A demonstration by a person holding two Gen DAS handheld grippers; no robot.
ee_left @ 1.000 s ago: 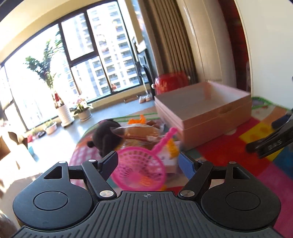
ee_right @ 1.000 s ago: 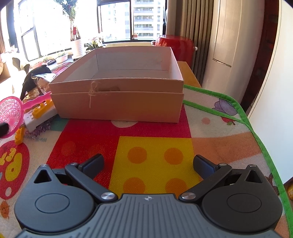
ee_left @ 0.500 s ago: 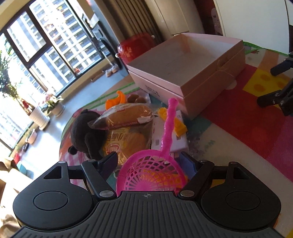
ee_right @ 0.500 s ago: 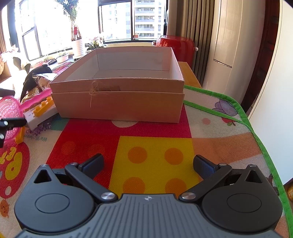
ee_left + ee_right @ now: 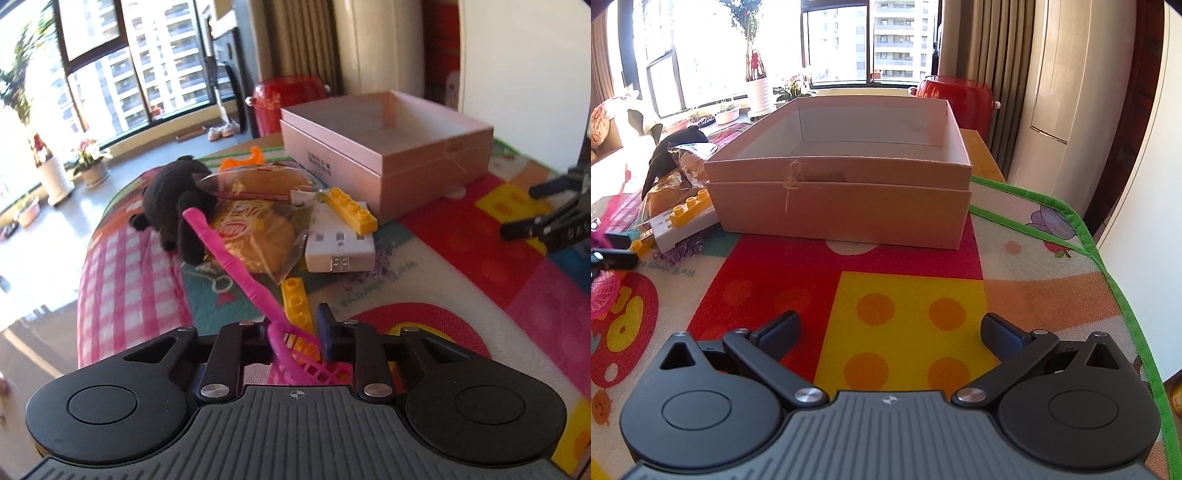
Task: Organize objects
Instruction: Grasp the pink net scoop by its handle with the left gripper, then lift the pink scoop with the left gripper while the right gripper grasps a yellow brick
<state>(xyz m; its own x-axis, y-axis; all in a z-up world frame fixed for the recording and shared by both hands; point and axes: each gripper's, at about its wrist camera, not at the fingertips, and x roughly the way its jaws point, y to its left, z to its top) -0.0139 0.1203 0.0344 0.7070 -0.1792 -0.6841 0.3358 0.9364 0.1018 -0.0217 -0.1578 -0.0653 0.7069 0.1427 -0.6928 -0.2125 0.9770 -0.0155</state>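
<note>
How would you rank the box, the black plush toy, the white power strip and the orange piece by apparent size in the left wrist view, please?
1. Box, clearly largest.
2. Black plush toy.
3. White power strip, looking a little smaller than the toy; it lies nearer the camera, so that order is unsure.
4. Orange piece, smallest, partly hidden.

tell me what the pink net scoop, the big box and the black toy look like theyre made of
Pink net scoop: glossy moulded plastic, going by its shine and lattice basket. Big box: matte cardboard or paperboard, with folded edges and a flat pinkish skin. Black toy: plush fabric, judging by its fuzzy, light-absorbing surface.
</note>
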